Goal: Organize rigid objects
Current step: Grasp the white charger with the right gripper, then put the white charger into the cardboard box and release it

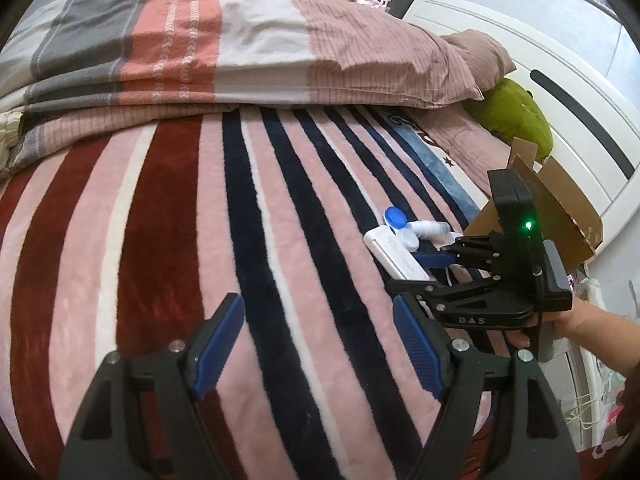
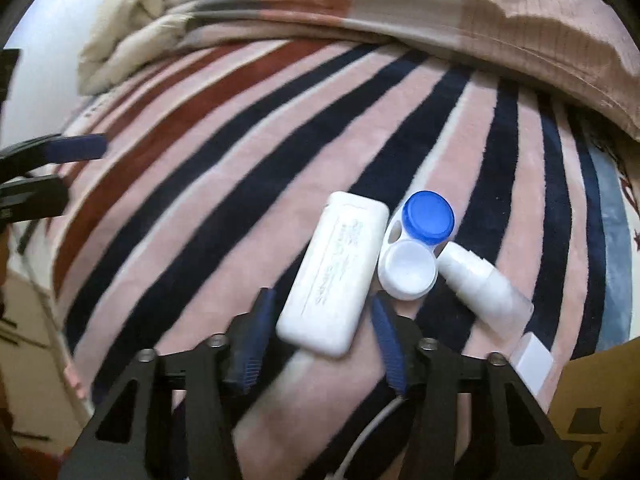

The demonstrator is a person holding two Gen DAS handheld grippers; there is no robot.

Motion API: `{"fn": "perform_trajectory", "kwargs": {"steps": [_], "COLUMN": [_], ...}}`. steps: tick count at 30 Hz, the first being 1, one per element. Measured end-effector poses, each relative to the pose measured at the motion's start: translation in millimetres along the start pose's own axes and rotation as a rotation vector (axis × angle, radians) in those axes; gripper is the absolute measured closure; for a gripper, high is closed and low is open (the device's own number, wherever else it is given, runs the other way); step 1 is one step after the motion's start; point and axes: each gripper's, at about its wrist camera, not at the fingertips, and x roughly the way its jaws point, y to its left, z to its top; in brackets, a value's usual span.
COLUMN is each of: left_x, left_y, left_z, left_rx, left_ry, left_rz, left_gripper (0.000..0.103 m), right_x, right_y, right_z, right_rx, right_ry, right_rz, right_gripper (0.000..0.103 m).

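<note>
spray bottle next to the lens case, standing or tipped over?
Tipped over. The white spray bottle lies on its side on the striped blanket, beside the lens case.

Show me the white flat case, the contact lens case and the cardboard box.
white flat case (image 2: 334, 272), right wrist view, middle of its top face
contact lens case (image 2: 428, 217), right wrist view, blue cap
cardboard box (image 1: 560, 204), left wrist view, inner flap

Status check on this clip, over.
Left hand-held gripper open, empty. Right hand-held gripper open, straddling white flat case, not gripping. Lens case touching alongside.
</note>
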Motion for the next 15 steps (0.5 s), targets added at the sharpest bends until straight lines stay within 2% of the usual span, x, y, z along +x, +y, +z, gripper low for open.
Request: {"fn": "perform_trajectory", "kwargs": {"steps": [1, 2, 5, 9, 15], "left_x": [-0.4, -0.2, -1.2, -4.0, -18.6], "left_y": [-0.2, -0.4, -6.0, -19.5, -64.5], "left_z": [0.3, 0.8, 4.7, 16.3, 47.6], "left_rx": [-0.002, -0.003, -0.001, 0.012, 0.053], "left_ry": [0.0, 0.001, 0.001, -0.017, -0.065], "left_rz": [-0.002, -0.001, -0.009, -0.071, -0.21], "left_gripper": [0.029, 0.029, 0.029, 0.029, 0.029], "right_x": [-1.0, -2.4, -8.9, -36.2, -107.8], "right_y": [0.8, 2.5, 10.7, 28.0, 55.7], "right_z": [1.6, 2.4, 4.4, 4.0, 7.8], "right_rx": [0.016, 0.025, 0.009, -0.028, -0.111], "right_ry": [-0.007, -0.012, -0.026, -0.08, -0.223], "right_rz": [-0.005, -0.013, -0.05, 0.03, 0.102], "right_gripper": [0.062, 0.069, 0.071, 0.072, 0.072]}}
